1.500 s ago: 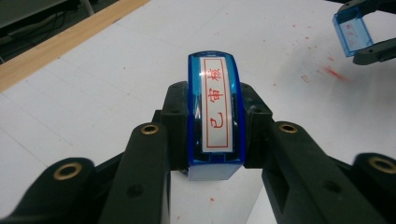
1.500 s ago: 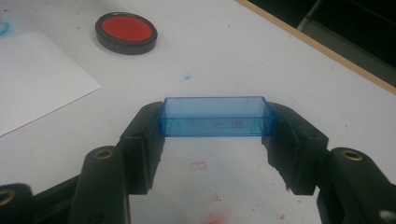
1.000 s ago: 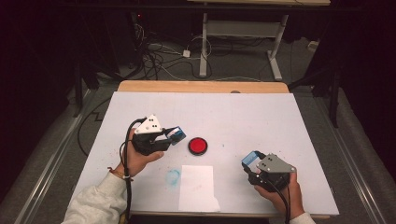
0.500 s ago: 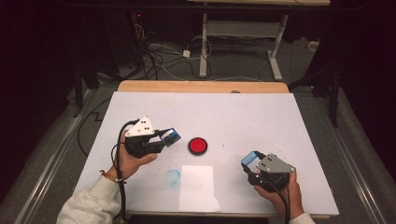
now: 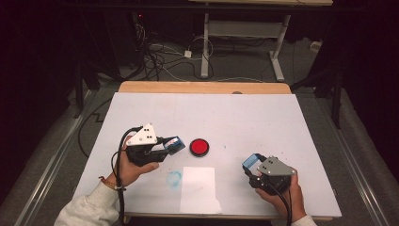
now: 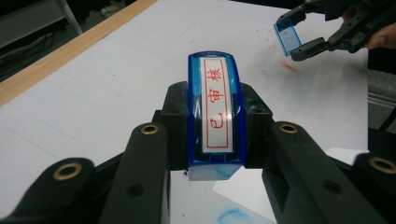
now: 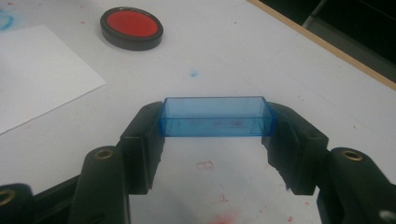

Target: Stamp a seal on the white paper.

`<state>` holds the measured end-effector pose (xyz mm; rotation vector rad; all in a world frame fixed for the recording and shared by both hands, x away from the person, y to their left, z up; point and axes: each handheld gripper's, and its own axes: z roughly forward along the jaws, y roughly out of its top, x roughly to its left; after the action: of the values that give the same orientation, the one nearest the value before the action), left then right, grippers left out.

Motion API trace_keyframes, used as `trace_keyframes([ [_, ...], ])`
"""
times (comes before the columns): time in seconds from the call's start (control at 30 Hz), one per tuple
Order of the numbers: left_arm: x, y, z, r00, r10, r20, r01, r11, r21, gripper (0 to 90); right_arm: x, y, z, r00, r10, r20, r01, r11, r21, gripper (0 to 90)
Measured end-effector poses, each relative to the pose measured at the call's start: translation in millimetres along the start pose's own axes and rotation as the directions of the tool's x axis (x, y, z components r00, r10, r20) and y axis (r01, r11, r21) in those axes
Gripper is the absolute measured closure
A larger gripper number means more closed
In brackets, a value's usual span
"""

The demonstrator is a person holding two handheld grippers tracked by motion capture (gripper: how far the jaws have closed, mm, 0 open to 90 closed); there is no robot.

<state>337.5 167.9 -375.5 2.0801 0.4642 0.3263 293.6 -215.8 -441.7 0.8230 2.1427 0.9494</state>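
left gripper (image 5: 175, 145): clamped on blue stamp (image 6: 215, 112), now drawn back from red ink pad (image 5: 199, 147). right gripper (image 5: 250, 162): unmoved, clamped on blue cap (image 7: 215, 116).

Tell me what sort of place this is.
Probably a lab or workshop set up for recording, not an office. A white-topped table stands on a bare floor with loose cables and a metal desk frame behind it, in a dark room. A stamp and red ink pad are the props.

White tabletop (image 5: 263, 122) evenly lit from overhead, surroundings dark. Shadows soft. Both gripper views slightly soft, near black claw bases blurred; mild edge distortion.
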Motion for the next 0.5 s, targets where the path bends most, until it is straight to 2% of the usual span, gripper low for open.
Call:
trace_keyframes([
  [0.2, -12.8, 2.3, 4.3, 0.9989, 0.033, 0.034, -0.033, 0.9994, 0.007, 67.8, -1.5, -0.2, -4.2, 0.9999, 0.01, 0.011, -0.01, 1.0, -0.01, 40.5],
  [0.3, -20.5, 2.6, 7.7, 0.996, 0.063, 0.063, -0.065, 0.9978, 0.016, 67.8, -0.1, -0.2, -4.0, 1.0, 0.0, 0.007, 0.0, 1.0, -0.01, 40.5],
  [0.5, -31.9, 1.3, 19.3, 0.9898, 0.097, 0.104, -0.102, 0.9938, 0.043, 67.8, 0.4, 0.3, -4.1, 1.0, -0.001, 0.005, 0.001, 1.0, -0.013, 40.4],
])
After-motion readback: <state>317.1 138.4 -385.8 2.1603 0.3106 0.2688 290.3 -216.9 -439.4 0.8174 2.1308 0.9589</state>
